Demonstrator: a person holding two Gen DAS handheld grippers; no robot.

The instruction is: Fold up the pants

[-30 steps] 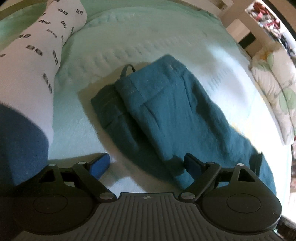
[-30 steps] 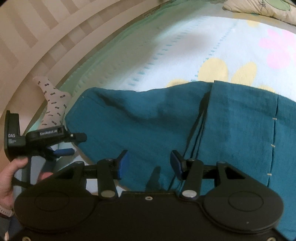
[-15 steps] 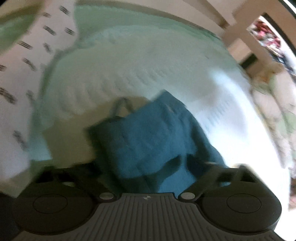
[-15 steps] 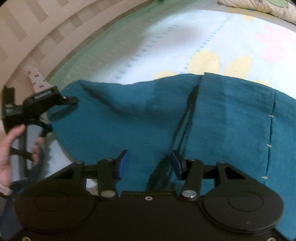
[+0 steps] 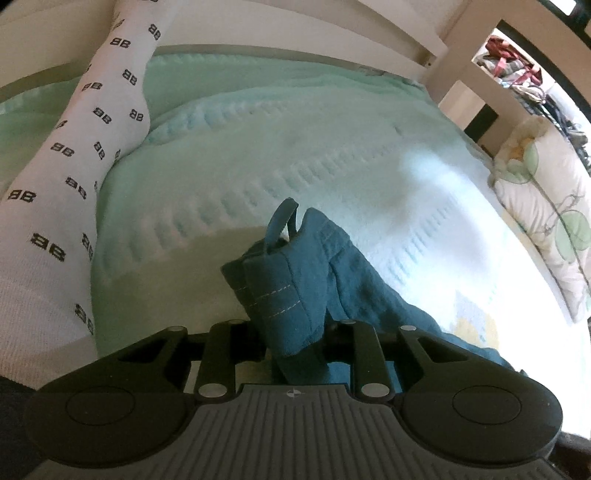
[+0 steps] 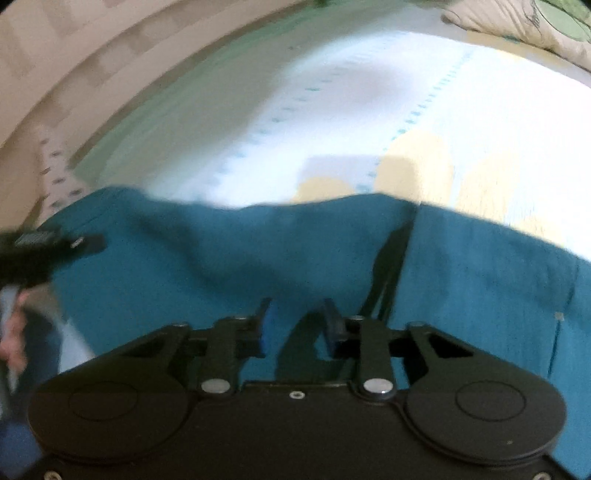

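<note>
Teal pants (image 6: 229, 258) lie spread across the bed. In the left wrist view my left gripper (image 5: 295, 343) is shut on the waistband end of the pants (image 5: 284, 295), which stands bunched up between the fingers with a belt loop on top. In the right wrist view my right gripper (image 6: 297, 328) is open, low over the middle of the pants beside a dark fold line (image 6: 391, 266). The left gripper (image 6: 44, 247) shows at the pants' left edge, blurred.
The bed has a mint quilted cover (image 5: 295, 147) with yellow flower prints (image 6: 417, 162). A leg in a white patterned sock (image 5: 74, 166) rests at the left. A floral pillow (image 5: 546, 221) lies at the right. A wooden bed frame (image 5: 295, 26) runs behind.
My left gripper moved onto the waistband end, closed on it and lifted it. My right gripper stayed open and shifted a little over the pants.
</note>
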